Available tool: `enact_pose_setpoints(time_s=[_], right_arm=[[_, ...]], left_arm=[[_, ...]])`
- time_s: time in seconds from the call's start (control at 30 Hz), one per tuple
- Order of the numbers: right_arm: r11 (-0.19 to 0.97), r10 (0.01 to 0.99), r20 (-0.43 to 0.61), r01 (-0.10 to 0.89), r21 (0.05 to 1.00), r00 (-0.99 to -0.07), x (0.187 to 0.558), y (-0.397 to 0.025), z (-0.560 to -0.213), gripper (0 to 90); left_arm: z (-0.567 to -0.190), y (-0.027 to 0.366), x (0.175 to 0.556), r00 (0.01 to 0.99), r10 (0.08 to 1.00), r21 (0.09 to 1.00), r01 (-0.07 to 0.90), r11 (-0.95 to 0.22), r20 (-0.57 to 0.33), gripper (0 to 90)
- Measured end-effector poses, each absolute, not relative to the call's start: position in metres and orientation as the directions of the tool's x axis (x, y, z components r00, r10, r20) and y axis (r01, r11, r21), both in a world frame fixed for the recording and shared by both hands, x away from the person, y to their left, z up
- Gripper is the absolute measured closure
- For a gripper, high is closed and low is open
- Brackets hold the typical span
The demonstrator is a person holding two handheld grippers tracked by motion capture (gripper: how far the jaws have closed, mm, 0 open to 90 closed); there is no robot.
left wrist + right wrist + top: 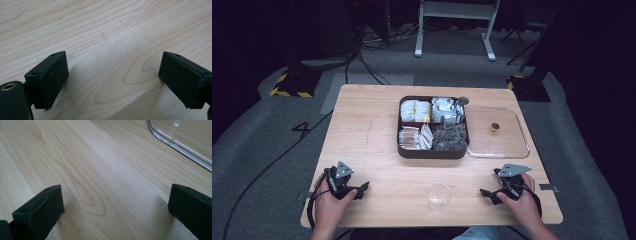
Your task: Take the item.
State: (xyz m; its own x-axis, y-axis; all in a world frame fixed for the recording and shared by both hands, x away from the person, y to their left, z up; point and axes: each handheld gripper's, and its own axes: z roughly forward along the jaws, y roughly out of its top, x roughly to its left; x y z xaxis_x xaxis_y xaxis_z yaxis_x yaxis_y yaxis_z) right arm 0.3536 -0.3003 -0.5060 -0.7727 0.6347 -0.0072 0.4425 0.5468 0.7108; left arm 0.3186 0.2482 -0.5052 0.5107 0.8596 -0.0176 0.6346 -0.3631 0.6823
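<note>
Four little rooms make up the dark brown box [432,151], which sits near the middle of the wooden counter [372,125], a bit toward the far side. The two far rooms hold yellow-white packets [415,110] and silvery packets [446,109]. The two near rooms hold clear-wrapped white things [414,137] and dark little bits [450,137] — they are too small to name.

Just beside the box, on the right and touching its edge, lies a clear flat lid [504,150]. A small brown knob [495,127] sticks up in its middle. In the right gripper view, the lid's shiny round edge [175,143] curves across the top corner.

Near the front edge of the counter stands a clear cup [439,195], between the two hands and apart from both.

The left gripper [358,189] rests on the counter at the front left, held by the left hand [330,202]. Its fingers [48,77] are spread wide with nothing but bare wood between them.

The right gripper [487,192] rests at the front right, held by the right hand [521,200]. Its fingers [41,211] are spread wide too — bare wood lies between them.

Black cables [257,175] run over the grey floor [262,135] to the left of the counter.
</note>
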Motion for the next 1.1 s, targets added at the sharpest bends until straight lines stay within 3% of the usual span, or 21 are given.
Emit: enact_pose_setpoints(time_s=[0.37,0.63,0.9,1.1], right_arm=[[0.563,0.603,-0.005,0.421,0.711,-0.798,0.349,-0.304,-0.506,0.5],[0.562,0.604,-0.005,0.421,0.712,-0.797,0.345,-0.307,-0.506,0.5],[0.561,0.606,-0.005,0.422,0.712,-0.796,0.345,-0.307,-0.506,0.5],[0.558,0.610,-0.005,0.425,0.713,-0.792,0.345,-0.306,-0.506,0.6]], left_arm=[[-0.505,0.246,0.316,0.473,0.881,0.688,0.646,-0.331,-0.020,10.5],[-0.500,0.244,0.311,0.407,0.913,0.677,0.677,-0.288,-0.019,29.0],[-0.483,0.238,0.305,0.394,0.918,0.702,0.665,-0.257,-0.037,31.7],[-0.461,0.220,0.301,0.446,0.895,0.720,0.627,-0.299,-0.017,31.3]])
